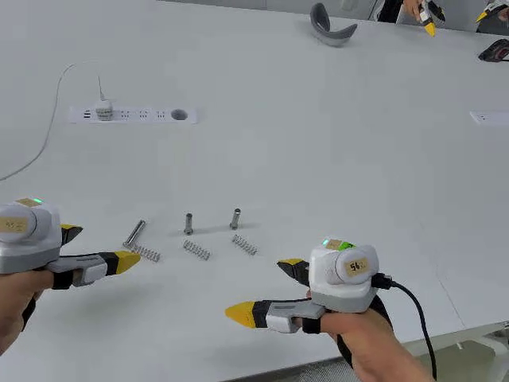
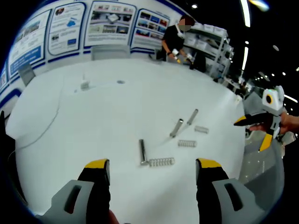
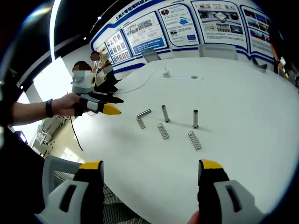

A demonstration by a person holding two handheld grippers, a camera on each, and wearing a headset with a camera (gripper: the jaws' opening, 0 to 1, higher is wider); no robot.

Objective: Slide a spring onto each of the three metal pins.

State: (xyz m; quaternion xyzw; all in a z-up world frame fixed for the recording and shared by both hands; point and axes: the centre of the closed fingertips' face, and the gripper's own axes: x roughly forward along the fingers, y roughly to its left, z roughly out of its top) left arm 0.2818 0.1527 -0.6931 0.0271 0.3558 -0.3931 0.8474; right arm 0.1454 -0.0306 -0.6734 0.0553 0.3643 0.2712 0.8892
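L gripper (image 1: 102, 248): fingers spread wide, nothing between them, touching nothing. It's held above the desk (image 1: 318, 159) at the left, tips pointing at the lying pin (image 1: 134, 233), near it but apart.

R gripper (image 1: 265, 290): fingers also wide open and empty, held over the desk's near edge w/ tips pointing left. It's well apart from all pins and springs.

Pins sit in a row mid-desk. The lying pin is flat and angled. The mid pin (image 1: 188, 223) and right pin (image 1: 235, 218) both stand upright, bare.

One spring lies flat on the desk just in front of each pin, none on a pin:
- Left spring (image 1: 146, 253): one end right by the lying pin's near end; can't tell if touching.
- Mid spring (image 1: 196, 250): loose.
- Right spring (image 1: 245, 244): loose.

Power strip (image 1: 131, 114) lies farther back on the left.
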